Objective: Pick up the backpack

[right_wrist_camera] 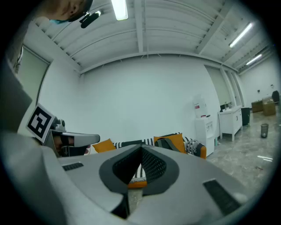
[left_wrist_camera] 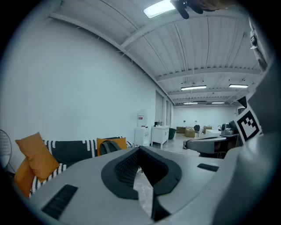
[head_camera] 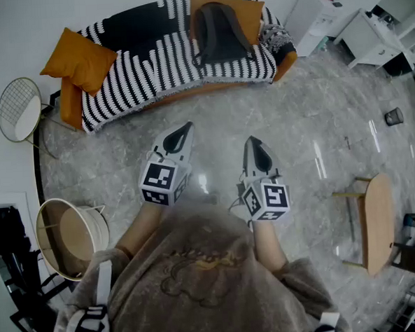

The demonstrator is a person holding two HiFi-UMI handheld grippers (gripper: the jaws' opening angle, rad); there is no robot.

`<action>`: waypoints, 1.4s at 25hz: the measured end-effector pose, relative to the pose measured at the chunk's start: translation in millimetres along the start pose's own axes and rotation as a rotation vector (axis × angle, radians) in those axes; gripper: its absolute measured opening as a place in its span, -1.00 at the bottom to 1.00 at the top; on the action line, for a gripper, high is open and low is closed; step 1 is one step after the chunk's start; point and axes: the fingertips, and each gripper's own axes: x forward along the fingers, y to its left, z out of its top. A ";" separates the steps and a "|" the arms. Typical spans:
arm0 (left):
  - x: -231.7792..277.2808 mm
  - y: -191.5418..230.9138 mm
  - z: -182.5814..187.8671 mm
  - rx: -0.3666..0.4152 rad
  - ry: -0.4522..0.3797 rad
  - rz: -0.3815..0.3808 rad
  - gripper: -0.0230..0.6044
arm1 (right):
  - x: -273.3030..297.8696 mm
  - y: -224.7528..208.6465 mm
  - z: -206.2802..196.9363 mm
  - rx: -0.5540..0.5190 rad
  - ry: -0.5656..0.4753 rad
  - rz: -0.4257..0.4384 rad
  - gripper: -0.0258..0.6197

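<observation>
A dark grey backpack [head_camera: 218, 33] leans upright against an orange cushion on the black-and-white striped sofa [head_camera: 152, 67] at the far side of the room. It shows small in the left gripper view as the backpack [left_wrist_camera: 109, 146] and in the right gripper view as the backpack [right_wrist_camera: 167, 143]. My left gripper [head_camera: 183, 129] and right gripper [head_camera: 251, 142] are held side by side over the marble floor, well short of the sofa. Both point towards it, shut, with nothing between the jaws.
An orange cushion [head_camera: 78, 61] lies at the sofa's left end, with a round wire side table [head_camera: 19, 109] beside it. A beige basket [head_camera: 70, 237] stands at the left. A wooden oval table [head_camera: 376, 221] is at the right, white cabinets [head_camera: 367, 33] at the far right.
</observation>
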 end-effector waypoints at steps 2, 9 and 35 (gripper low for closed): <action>4.3 -4.8 -1.2 0.002 0.001 0.001 -0.92 | -1.7 -6.6 -1.7 0.003 -0.003 0.001 -0.91; 17.9 -10.9 -8.7 -0.007 0.001 0.032 -0.92 | 0.2 -30.4 -6.4 0.006 -0.010 0.030 -0.90; 190.5 48.7 15.5 -0.005 0.014 0.003 -0.92 | 149.7 -107.6 9.3 -0.004 0.016 0.049 -0.90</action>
